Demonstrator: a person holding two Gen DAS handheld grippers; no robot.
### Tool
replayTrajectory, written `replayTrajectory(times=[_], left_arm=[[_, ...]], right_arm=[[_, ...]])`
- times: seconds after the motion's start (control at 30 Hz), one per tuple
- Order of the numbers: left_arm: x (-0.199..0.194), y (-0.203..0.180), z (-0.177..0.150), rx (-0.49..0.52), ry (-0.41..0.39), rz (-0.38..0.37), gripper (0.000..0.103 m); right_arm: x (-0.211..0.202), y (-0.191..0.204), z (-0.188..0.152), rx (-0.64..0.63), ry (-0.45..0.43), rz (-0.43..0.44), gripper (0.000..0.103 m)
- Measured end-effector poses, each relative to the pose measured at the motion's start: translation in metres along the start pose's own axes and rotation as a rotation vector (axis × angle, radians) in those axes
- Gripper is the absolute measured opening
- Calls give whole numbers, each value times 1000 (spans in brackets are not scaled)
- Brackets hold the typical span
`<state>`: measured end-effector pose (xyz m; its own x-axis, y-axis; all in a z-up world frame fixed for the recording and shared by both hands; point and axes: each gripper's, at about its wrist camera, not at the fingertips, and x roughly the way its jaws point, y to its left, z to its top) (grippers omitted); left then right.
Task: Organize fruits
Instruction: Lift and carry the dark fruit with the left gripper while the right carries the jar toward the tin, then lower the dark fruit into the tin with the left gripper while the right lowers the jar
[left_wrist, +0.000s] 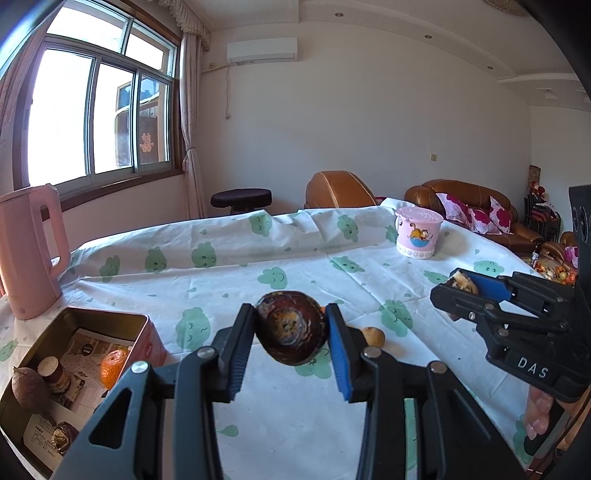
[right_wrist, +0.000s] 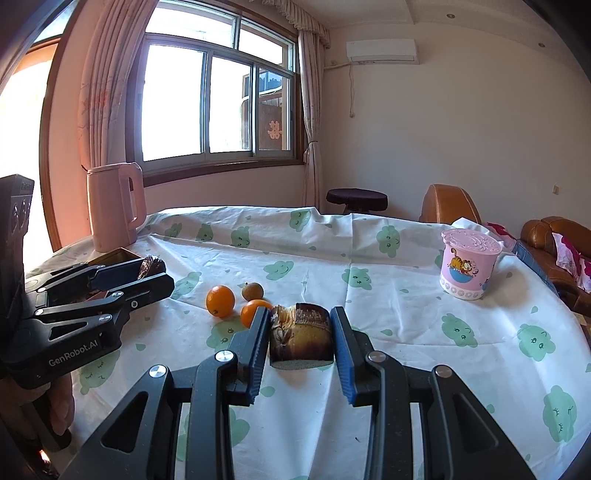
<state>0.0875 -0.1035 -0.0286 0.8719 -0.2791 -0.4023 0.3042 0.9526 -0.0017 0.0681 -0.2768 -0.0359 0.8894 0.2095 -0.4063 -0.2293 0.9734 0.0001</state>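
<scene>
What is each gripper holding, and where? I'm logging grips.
Left gripper: a dark round fruit, clamped across its sides. Right gripper: a cut fruit chunk, likewise.

The tin box (left_wrist: 79, 373) sits on the table (left_wrist: 258, 266), in front of the jug (left_wrist: 27, 254). An orange (left_wrist: 113, 368) lies inside it. The cup (left_wrist: 418, 232) stands far right, behind everything.

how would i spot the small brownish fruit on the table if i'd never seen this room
Start at the table under the white cloth with green clouds, then find the loose fruit near its middle, just beyond the right claw. Two oranges lie there; the small brownish fruit sits just behind them, smaller, duller and yellow-brown rather than bright orange.
</scene>
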Motion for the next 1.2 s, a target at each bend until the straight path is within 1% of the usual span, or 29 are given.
replayTrajectory(times=[0.4, 0.63, 0.97, 1.2], left_arm=[[-12, 2, -1, -9, -59, 30, 40], [-18, 2, -1, -9, -90, 49, 40], [-23, 8, -3, -32, -105, 100, 40], [-30, 14, -5, -36, -105, 112, 40]], right_arm=[[-8, -2, 0, 12, -40, -10, 35], [-15, -2, 0, 18, -79, -30, 35], [-27, -2, -1, 17, -148, -64, 35], [-21, 1, 2, 14, -129, -57, 35]])
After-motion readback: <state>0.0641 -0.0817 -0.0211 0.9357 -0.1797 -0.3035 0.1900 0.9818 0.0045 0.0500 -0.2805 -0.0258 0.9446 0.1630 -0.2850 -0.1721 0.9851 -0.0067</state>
